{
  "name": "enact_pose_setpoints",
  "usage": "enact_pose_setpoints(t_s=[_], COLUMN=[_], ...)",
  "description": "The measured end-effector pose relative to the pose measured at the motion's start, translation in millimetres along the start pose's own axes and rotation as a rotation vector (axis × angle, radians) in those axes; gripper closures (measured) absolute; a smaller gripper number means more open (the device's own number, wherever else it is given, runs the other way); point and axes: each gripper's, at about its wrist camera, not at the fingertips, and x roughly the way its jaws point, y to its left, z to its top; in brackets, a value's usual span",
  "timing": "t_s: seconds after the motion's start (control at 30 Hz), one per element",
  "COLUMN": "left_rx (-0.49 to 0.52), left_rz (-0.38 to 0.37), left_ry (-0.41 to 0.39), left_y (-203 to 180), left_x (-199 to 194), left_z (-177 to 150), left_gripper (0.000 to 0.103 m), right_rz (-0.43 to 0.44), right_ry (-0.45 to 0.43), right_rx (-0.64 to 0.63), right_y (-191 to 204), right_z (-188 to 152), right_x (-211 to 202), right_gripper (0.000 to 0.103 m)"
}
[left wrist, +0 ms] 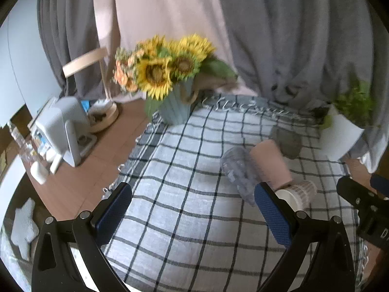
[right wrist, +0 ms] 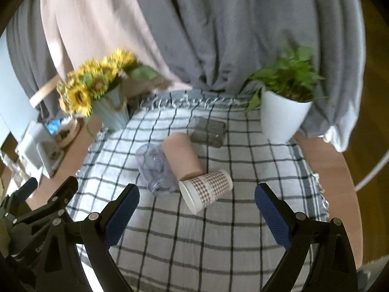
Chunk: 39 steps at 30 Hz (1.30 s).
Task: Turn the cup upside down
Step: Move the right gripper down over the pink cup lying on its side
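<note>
Both grippers hang over the table with their blue-padded jaws spread wide and nothing between them. From the right wrist view, the right gripper [right wrist: 197, 210] sits at the bottom of the frame, and just above its gap, in the centre, lies the white paper cup with a brown checked pattern [right wrist: 206, 191]. It is on its side on the white tablecloth with dark grid lines [right wrist: 218, 248], open mouth turned toward the lower left of the frame.

Touching the cup's upper side is a plain pink cylindrical cup [right wrist: 182, 158], also lying down, and pressed against that cup's left is a clear plastic tumbler [right wrist: 155, 168] on its side. Behind them, toward the upper middle, rests a smoky grey transparent glass [right wrist: 207, 131], also tipped over.

At the upper right stands a leafy green plant in a white pot [right wrist: 282, 114]; at the upper left, a pale blue ribbed vase of yellow sunflowers [right wrist: 110, 114]. Grey and pink curtains [right wrist: 218, 36] hang behind.

In the left wrist view, the left gripper [left wrist: 193, 206] fills the bottom of the frame, and the checked cup [left wrist: 299, 193] peeks out just behind its right finger [left wrist: 272, 211], at the lower right. The bare wooden tabletop [left wrist: 97, 160] shows at the left.
</note>
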Motion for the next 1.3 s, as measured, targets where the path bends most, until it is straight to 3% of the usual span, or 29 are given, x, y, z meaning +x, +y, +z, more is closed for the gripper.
enact_pose_setpoints(t_s=[0.27,0.53,0.93,1.3], left_rx=[-0.067,-0.083,-0.079,-0.074], left_rz=[0.065,0.099,0.091,0.096], left_ry=[0.091,0.138,0.177,0.187], left_y=[0.2,-5.9,-14.8,-15.8], left_x=[57.9,93.6,118.0,127.4], left_z=[2.4,10.6,11.5,14.8], left_gripper=[0.0,0.0,0.0,0.0], right_rz=[0.071,0.136,0.142,0.139], right_ry=[0.147,0.273,0.4,0.458], right_rx=[-0.097,-0.078,-0.087,-0.07], right_y=[12.5,9.7,5.7,8.2], right_z=[34.5,46.2,54.4,54.1], right_x=[82.3,155.5,206.2,232.1], right_gripper=[0.008,0.011,0.02,0.024])
